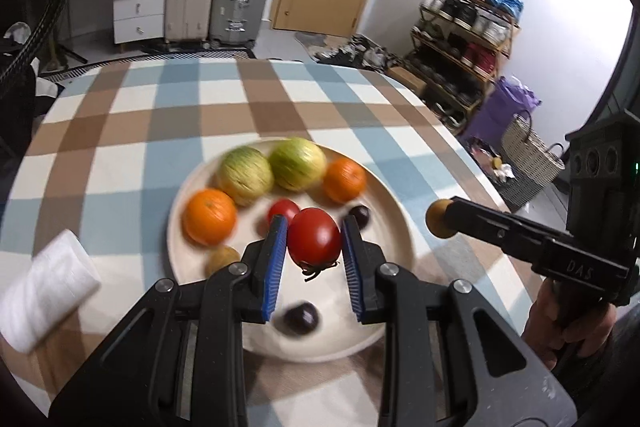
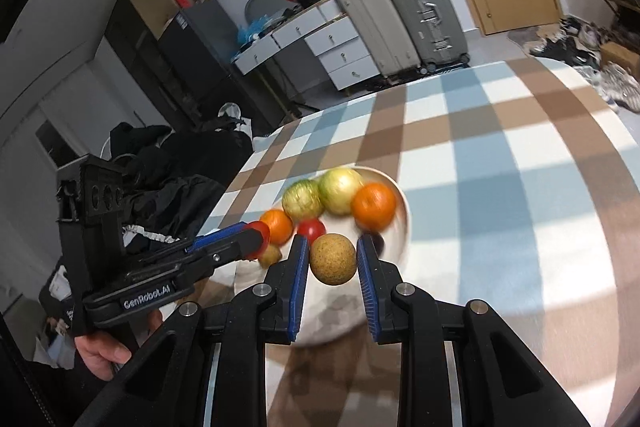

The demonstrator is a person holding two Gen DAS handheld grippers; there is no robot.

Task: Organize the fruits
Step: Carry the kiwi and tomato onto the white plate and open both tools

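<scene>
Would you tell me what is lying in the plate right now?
In the plate lie two oranges, two green striped fruits, a tomato, two dark plums and a small brown fruit. The left gripper covers the part beneath it.

The left tool [image 1: 313, 255] is matte black plastic: two angular linkage arms with silver round pivot screws, each finger faced with a ribbed blue pad [image 1: 276, 269]. The right tool [image 2: 333, 277] is built alike, its blue pads [image 2: 300, 287] ribbed too. White "GenRobot.AI" lettering runs along one body; embossed "DAS" marks the other.
</scene>
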